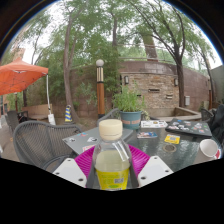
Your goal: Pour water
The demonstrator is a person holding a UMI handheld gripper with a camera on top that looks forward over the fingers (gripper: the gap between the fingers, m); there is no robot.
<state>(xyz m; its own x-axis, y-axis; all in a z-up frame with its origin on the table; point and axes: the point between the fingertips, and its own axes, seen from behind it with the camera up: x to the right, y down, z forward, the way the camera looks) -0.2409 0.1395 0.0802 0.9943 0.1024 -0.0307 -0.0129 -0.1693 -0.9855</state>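
Water bottle (112, 160) upright between the fingers, pink pads (84, 158) pressed to both its sides, so gripper (112, 168) closed on it. Held above the near edge of the grey patio table (150, 140), likely lifted clear; base hidden, so can't confirm.

Look of the bottle: clear plastic, white cap (111, 129) apparently still screwed on, yellow label (112, 178) round the lower body. Water level unreadable.

Relative to the bottle: white cup (207, 148) off to the right at the table edge, probable pour target. Potted plant (129, 103) beyond, further back on the table. Small items and a dark tray (190, 128) beyond-right. Mesh chair (40, 140) to the left, orange umbrella (20, 75) far left, brick wall and trees behind.

Step in hand, as judged: carry to the cup and tip. Keep grip firm on the mid-body, thin plastic likely to flex and slip. Cap needs to come off first. Bring neck over the cup rim before tilting, tilt slowly
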